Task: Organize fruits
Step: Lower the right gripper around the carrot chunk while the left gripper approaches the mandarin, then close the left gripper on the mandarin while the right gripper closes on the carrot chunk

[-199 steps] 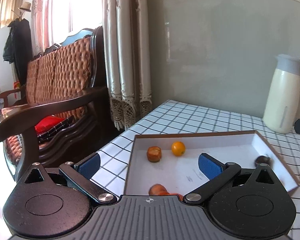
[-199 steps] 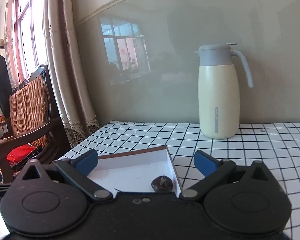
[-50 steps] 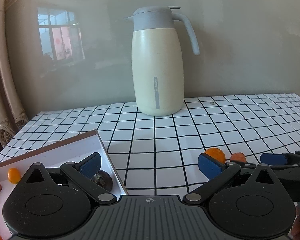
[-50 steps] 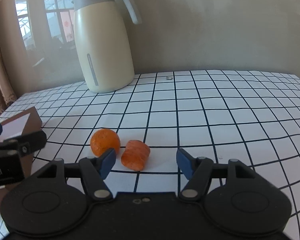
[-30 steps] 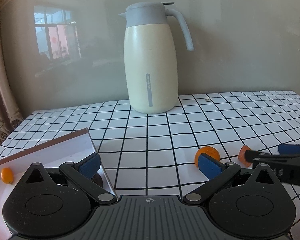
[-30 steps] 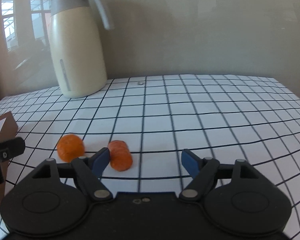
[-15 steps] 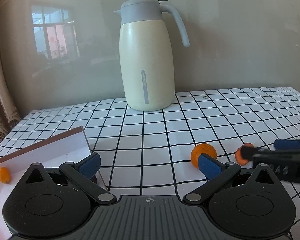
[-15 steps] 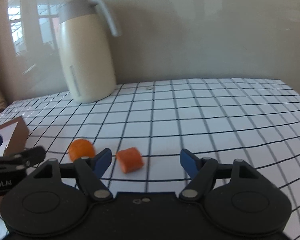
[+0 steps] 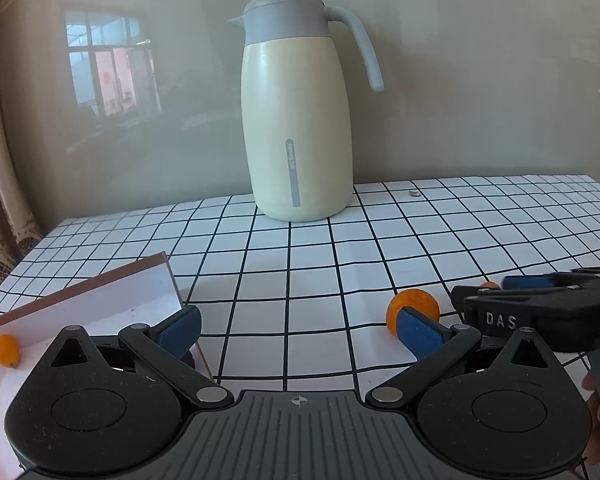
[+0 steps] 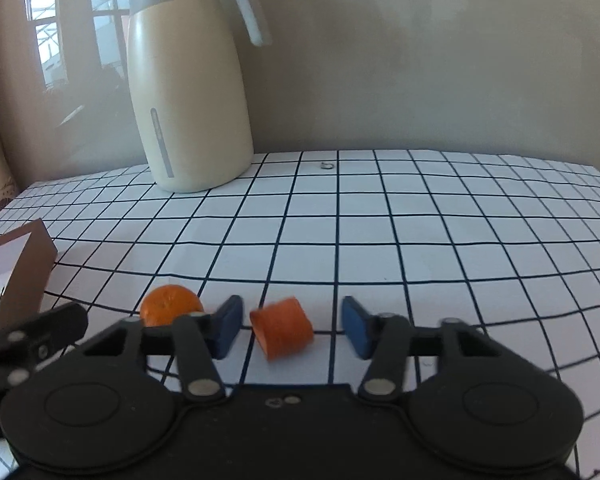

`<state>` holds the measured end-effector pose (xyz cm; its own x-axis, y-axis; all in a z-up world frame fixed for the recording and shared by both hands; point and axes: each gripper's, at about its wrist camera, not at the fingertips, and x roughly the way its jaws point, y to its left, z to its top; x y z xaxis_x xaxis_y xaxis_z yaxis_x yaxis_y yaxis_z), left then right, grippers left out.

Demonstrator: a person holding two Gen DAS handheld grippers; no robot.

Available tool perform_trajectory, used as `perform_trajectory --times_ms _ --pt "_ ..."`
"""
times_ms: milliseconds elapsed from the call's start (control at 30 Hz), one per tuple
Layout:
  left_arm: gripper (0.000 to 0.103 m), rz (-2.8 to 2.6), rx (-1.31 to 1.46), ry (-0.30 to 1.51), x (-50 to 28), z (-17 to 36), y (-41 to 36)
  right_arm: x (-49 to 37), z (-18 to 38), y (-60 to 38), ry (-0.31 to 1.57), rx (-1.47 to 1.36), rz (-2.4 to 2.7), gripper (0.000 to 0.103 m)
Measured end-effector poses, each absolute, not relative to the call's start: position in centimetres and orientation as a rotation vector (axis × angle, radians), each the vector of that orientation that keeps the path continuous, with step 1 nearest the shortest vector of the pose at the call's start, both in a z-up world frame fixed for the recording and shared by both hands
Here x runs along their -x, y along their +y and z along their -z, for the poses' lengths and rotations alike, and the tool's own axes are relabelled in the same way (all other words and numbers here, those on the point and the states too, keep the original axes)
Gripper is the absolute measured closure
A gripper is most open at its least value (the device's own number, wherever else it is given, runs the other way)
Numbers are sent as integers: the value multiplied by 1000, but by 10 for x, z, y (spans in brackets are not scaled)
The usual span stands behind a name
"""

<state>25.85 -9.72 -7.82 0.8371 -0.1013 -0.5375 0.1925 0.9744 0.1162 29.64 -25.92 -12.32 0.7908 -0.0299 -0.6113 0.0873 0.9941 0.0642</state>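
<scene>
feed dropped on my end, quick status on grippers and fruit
Left gripper open, empty. Right gripper jaws just closing around cut orange chunk, not yet pinching. Round orange fruit just beside its left finger.

The jug is showing smooth, matt cream plastic; the worktop is wearing slightly wrinkled checked cloth; the box is looking like brown-edged cardboard.

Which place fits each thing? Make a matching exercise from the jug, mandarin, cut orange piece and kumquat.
1 thermos jug
2 mandarin
3 cut orange piece
4 kumquat

a in the white tray
b between the right gripper's pads
c by the back wall
d on the checked cloth, outside the jaws

Pairs: 1-c, 2-d, 3-b, 4-a. That gripper's jaws have just been closing, not yet touching the piece.
</scene>
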Motion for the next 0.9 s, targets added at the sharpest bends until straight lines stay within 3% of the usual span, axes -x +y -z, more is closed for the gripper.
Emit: perform_trajectory --times_ms 100,267,900 --pt "0 158 -166 559 -260 79 -98 -295 124 -259 653 -100 59 64" --pt "0 163 -170 561 -262 79 -101 -292 126 -260 654 -86 65 74" --pt "0 217 -182 598 -277 99 -155 -260 125 -301 633 -105 185 71"
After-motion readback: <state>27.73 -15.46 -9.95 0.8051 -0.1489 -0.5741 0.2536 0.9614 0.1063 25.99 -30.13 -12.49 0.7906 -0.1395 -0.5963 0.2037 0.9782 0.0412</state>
